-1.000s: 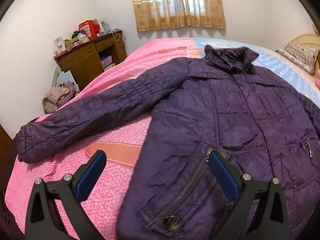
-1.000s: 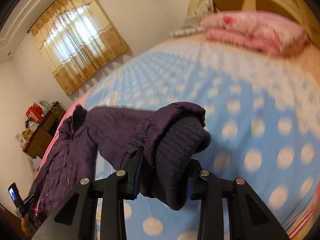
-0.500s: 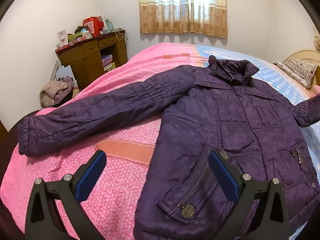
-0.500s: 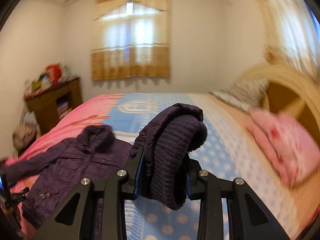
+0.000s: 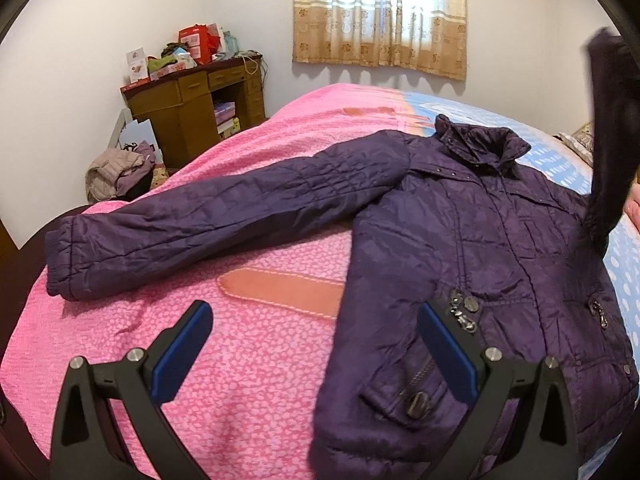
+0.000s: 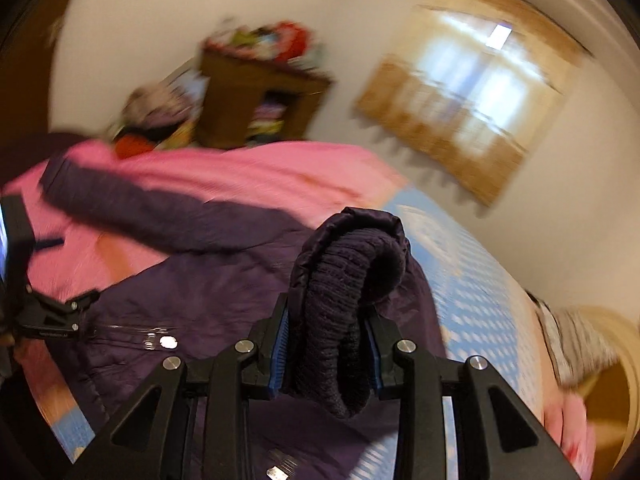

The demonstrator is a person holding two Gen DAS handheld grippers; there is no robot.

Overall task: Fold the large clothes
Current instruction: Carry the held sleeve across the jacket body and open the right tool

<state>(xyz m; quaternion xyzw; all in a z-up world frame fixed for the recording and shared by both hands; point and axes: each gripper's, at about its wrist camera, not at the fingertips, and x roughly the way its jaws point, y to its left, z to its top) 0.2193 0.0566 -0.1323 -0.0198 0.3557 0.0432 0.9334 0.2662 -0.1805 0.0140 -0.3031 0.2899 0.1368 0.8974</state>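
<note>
A dark purple quilted jacket (image 5: 480,248) lies face up on the bed, collar toward the window. Its left sleeve (image 5: 208,224) stretches out flat over the pink cover. My left gripper (image 5: 316,344) is open and empty, hovering above the jacket's lower left hem. My right gripper (image 6: 326,352) is shut on the jacket's right sleeve cuff (image 6: 344,312), a ribbed knit cuff, and holds it lifted above the jacket body (image 6: 208,300). The raised sleeve shows at the right edge of the left wrist view (image 5: 608,140).
The bed (image 5: 260,360) has a pink cover on the left and a blue dotted one (image 5: 568,168) on the right. A wooden desk (image 5: 192,104) with clutter stands by the wall. Clothes (image 5: 120,172) lie on the floor. Pillows (image 6: 576,348) lie at the headboard.
My right gripper has swung the held sleeve up and inward over the jacket body, turning toward the desk. My left gripper has drawn back slightly, staying open.
</note>
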